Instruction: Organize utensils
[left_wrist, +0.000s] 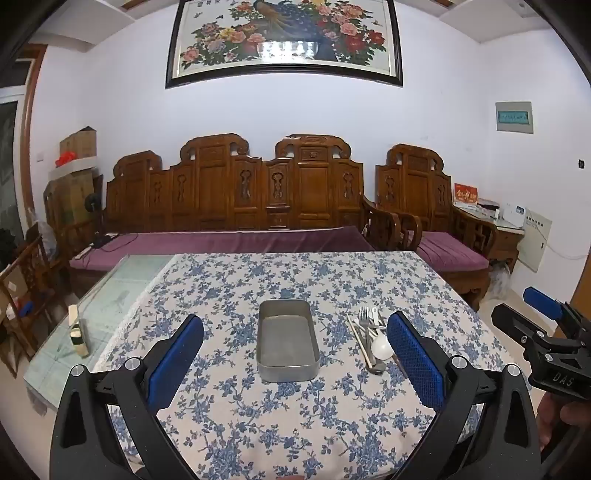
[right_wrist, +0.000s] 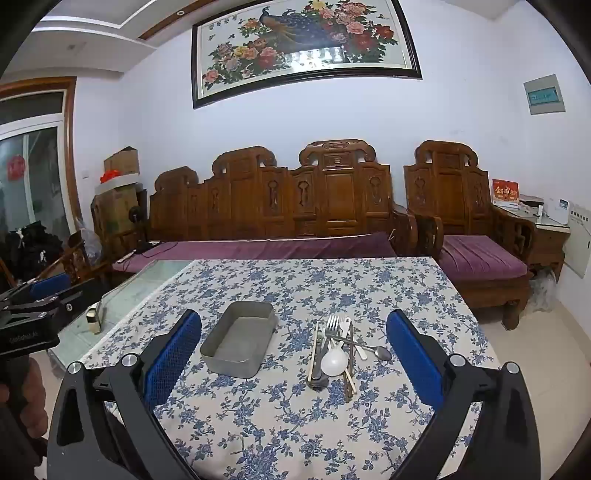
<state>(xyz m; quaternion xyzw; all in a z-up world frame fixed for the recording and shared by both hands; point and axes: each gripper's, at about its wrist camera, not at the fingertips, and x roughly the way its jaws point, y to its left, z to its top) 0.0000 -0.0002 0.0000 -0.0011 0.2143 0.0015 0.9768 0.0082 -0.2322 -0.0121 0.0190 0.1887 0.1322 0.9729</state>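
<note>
An empty grey metal tray (left_wrist: 288, 365) (right_wrist: 221, 362) lies on the floral tablecloth. Right of it is a pile of utensils (right_wrist: 338, 350) (left_wrist: 369, 332): a metal fork (right_wrist: 332, 325), a white plastic spoon (right_wrist: 334, 362), a metal spoon (right_wrist: 382, 352) and wooden chopsticks (right_wrist: 314, 350). My left gripper (left_wrist: 295, 358) is open and empty, above the table facing the tray. My right gripper (right_wrist: 293, 354) is open and empty, facing the pile; it also shows at the right edge of the left wrist view (left_wrist: 546, 332).
The table (right_wrist: 295, 424) has a blue-flowered cloth, with bare glass at its left part (left_wrist: 92, 325). A small yellow-white box (left_wrist: 78, 330) stands on the glass. A carved wooden sofa (left_wrist: 236, 199) and armchair (left_wrist: 436, 206) stand behind the table.
</note>
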